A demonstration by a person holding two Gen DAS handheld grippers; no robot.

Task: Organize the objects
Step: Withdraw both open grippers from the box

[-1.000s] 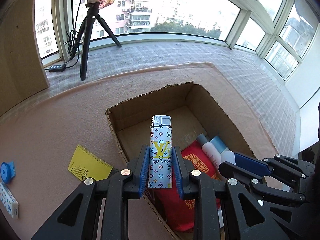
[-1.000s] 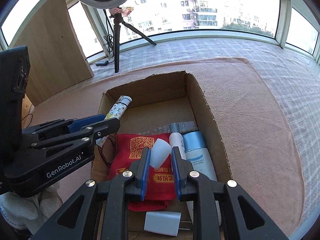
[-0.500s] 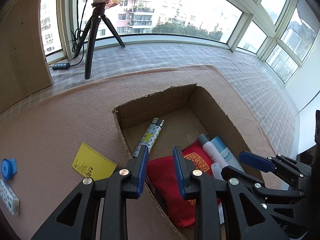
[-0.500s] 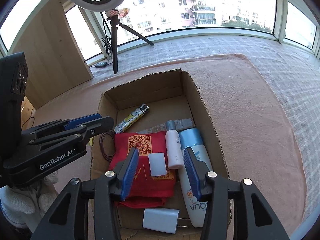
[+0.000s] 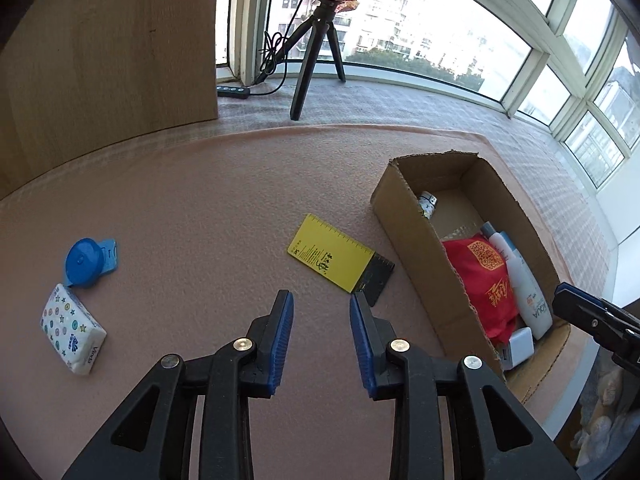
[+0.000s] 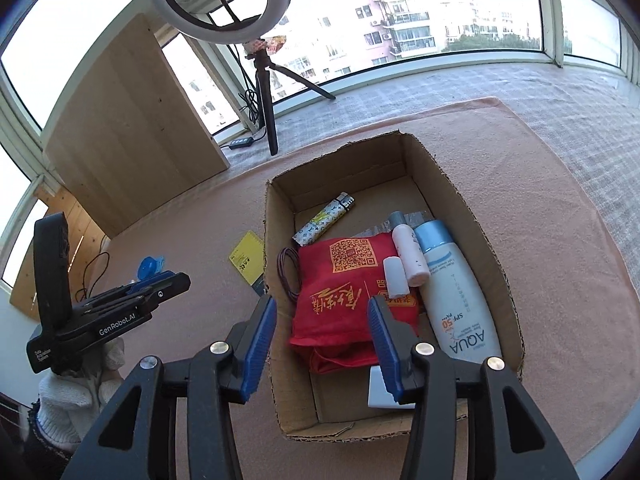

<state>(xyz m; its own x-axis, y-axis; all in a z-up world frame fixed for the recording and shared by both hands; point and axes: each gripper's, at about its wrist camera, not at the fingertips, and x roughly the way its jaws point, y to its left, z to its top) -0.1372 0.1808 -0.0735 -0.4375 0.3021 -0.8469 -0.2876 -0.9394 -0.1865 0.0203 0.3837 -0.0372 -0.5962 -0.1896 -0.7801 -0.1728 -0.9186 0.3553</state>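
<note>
Your left gripper [image 5: 320, 320] hangs over the pink mat [image 5: 192, 208] with its blue-padded jaws parted and nothing between them; your right gripper [image 6: 322, 320] is spread wider still, likewise empty, above the near end of the cardboard box [image 6: 480, 216]. Just beyond the left fingertips lies a yellow card [image 5: 330, 258], with a dark card [image 5: 378, 282] peeking from under its near corner — both flat on the mat, close beside the box's left wall. Off to the left rest a patterned tissue pack [image 5: 72, 330] and, just past it, a blue round tape measure [image 5: 86, 262], apart from each other. Inside the box, from near to far: a white charger [image 6: 378, 394], a folded red cloth [image 6: 344, 300], a small white cap [image 6: 395, 276] lying on the cloth, a white sunscreen bottle [image 6: 456, 300] along the right wall, a pink-capped bottle [image 6: 409, 254] touching it, and a patterned lighter [image 6: 324, 220] lying slantwise toward the far left corner. Beyond, a ring light on a tripod [image 6: 266, 80] stands by the window.
</note>
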